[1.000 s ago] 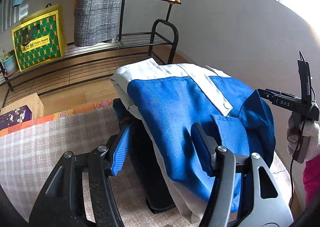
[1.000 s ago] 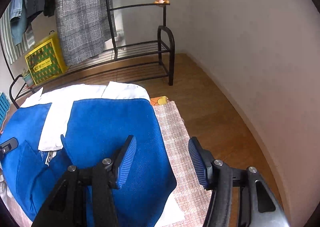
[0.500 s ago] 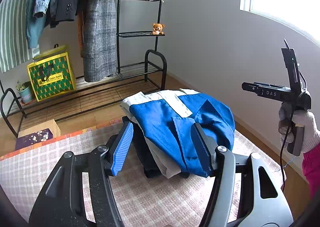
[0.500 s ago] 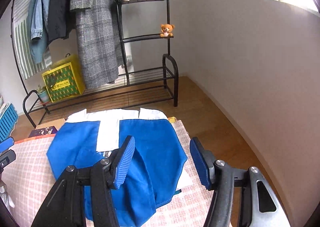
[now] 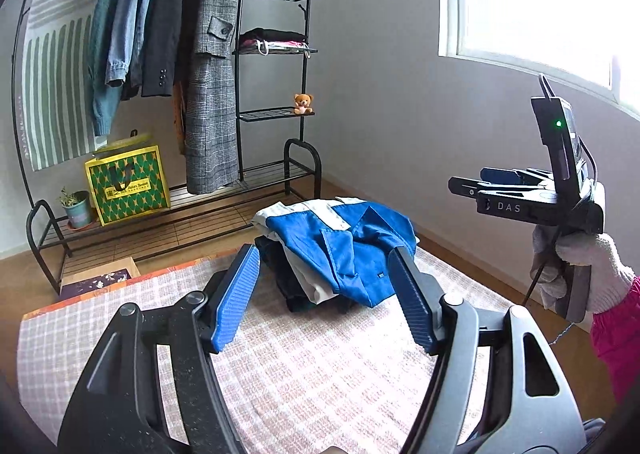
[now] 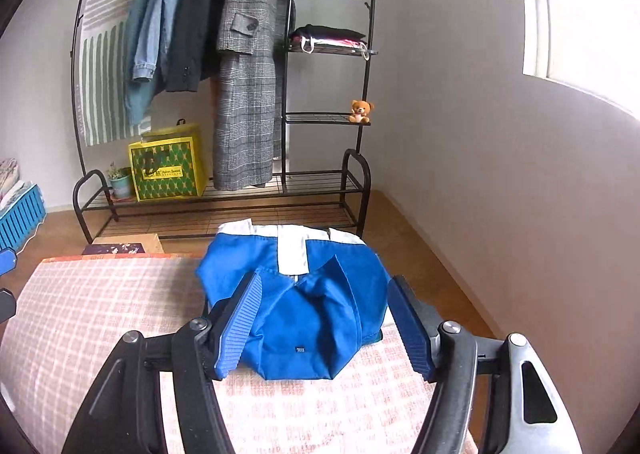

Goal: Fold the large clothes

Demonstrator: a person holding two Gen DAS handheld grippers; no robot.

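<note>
Nearest, the left gripper point(image 5: 324, 294) and right gripper point(image 6: 322, 318) hover with jaws spreading, nothing between them. At twelve o'clock the folded blue-and-white cotton jacket point(image 6: 296, 294) rests atop dark folded clothes point(image 5: 280, 270) on the pink checked cloth point(image 5: 320, 366). Beyond stands a black metal garment rack point(image 6: 288, 93).

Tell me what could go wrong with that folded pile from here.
1. The blue jacket sits on top of darker clothes at the far corner of the checked cloth; a nudge could tip the stack off.
2. Its loose flap may spring open, since both grippers, left gripper and right gripper, are empty, jaws opening.
</note>
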